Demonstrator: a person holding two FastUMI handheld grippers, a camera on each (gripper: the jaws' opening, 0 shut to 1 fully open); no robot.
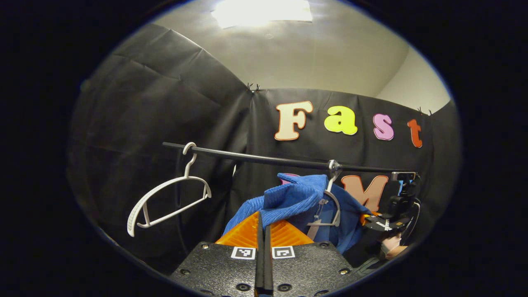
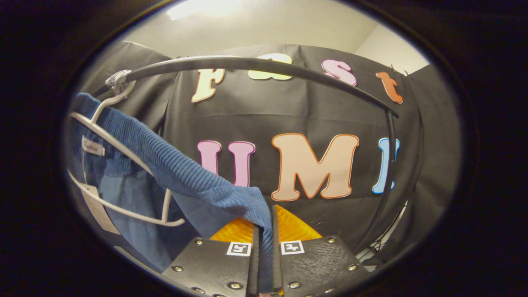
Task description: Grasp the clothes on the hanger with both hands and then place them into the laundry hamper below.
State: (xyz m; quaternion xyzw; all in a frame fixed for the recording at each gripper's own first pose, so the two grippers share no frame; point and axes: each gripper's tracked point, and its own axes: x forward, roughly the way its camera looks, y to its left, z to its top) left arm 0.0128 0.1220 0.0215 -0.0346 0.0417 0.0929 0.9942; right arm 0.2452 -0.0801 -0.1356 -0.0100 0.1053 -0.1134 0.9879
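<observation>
The blue ribbed garment (image 2: 181,173) is hanging on a white hanger (image 2: 123,156) from the black rail (image 2: 255,64). My right tongs (image 2: 264,247) are pinching its edge between both fingers. My left tongs (image 1: 263,247) are pressing together, narrow, just under the cloth's fold (image 1: 295,198); whether they are gripping it I cannot tell. A second white hanger (image 1: 165,202) is dangling bare along the rail.

- A black rail (image 1: 264,159) runs across the booth and bends down at one end in the right gripper view (image 2: 387,136).
- An empty white hanger (image 1: 167,202) hooks over it.
- A second hanger (image 2: 119,156) on it carries blue clothes (image 1: 297,198).
</observation>
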